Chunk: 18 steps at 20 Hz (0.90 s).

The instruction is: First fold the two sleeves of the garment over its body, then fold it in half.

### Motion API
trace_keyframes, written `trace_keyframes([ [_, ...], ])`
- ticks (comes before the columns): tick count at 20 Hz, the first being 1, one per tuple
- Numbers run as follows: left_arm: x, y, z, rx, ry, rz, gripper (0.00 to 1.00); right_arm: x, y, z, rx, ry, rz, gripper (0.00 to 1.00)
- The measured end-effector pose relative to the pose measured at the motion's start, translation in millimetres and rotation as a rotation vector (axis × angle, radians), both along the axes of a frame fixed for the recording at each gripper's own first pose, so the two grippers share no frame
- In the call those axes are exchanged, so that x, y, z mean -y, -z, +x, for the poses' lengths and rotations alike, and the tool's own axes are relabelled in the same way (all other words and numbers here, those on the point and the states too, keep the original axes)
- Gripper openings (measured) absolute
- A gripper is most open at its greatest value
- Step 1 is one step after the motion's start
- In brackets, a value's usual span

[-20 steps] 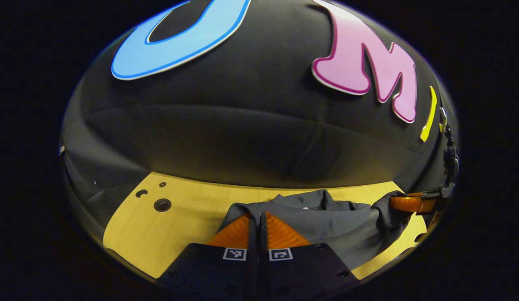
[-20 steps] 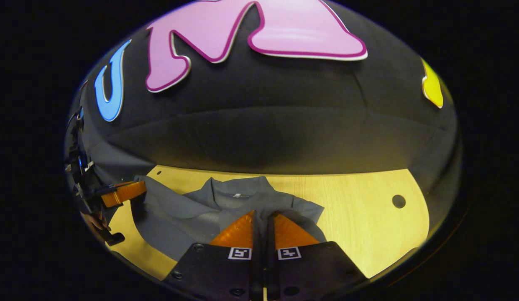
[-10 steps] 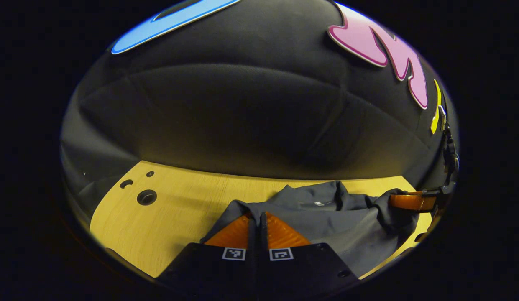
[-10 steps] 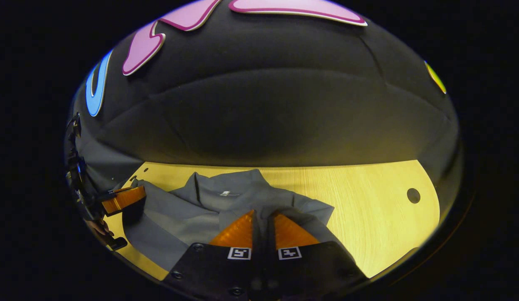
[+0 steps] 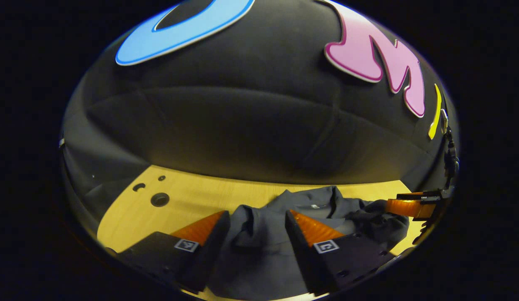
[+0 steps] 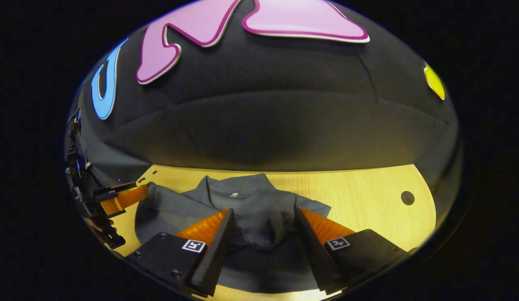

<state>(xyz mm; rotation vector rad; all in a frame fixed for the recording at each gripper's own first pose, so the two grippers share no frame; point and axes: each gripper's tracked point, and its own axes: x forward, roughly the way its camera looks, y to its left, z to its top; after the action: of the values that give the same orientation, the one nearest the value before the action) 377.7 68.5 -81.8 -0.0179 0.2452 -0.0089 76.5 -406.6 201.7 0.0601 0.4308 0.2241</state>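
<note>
A dark grey garment (image 5: 318,217) (image 6: 242,205) lies folded and bunched on the wooden table, its collar with a small white label toward the wall. My left gripper (image 5: 257,217) stands open just above the cloth, a rumpled fold lying between its fingers. My right gripper (image 6: 263,215) is open too, with a raised hump of fabric between its fingers. Each gripper also appears at the edge of the other's view: the right gripper (image 5: 410,206) at the garment's right end, the left gripper (image 6: 121,198) at its left end.
The light wooden table (image 5: 192,196) (image 6: 368,196) runs to the black cloth wall. Round holes (image 5: 159,199) sit in the table left of the garment, and one hole (image 6: 407,197) sits to its right. A hand (image 6: 98,225) holds the far gripper.
Both grippers were shut on the garment's edge and have opened, letting the cloth drop onto the folded garment. The fabric now lies loose between the fingers.
</note>
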Motion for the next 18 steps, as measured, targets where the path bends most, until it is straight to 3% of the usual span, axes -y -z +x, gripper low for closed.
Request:
trace_keyframes([
  [1, -0.4, -10.7, -10.5, 0.023, 0.001, 0.014, 0.95, 3.0, -7.9, -8.0, 0.02, 0.01, -0.012, 0.92],
  [2, -0.6, -21.6, -23.8, 0.047, 0.004, 0.033, 0.96, 6.3, -13.2, -15.0, 0.047, 0.023, -0.026, 0.97],
  [6, 2.9, -67.8, -78.1, 0.158, 0.009, 0.114, 0.96, 1.6, -55.6, -58.7, 0.154, 0.034, -0.051, 0.98],
  [11, 31.1, -98.0, -153.3, 0.198, 0.082, 0.023, 0.96, -18.7, -83.9, -120.5, 0.186, -0.023, -0.059, 0.99],
  [18, 22.0, -127.5, -251.3, 0.272, 0.037, -0.003, 0.96, -30.4, -114.9, -202.6, 0.233, -0.016, -0.05, 0.99],
])
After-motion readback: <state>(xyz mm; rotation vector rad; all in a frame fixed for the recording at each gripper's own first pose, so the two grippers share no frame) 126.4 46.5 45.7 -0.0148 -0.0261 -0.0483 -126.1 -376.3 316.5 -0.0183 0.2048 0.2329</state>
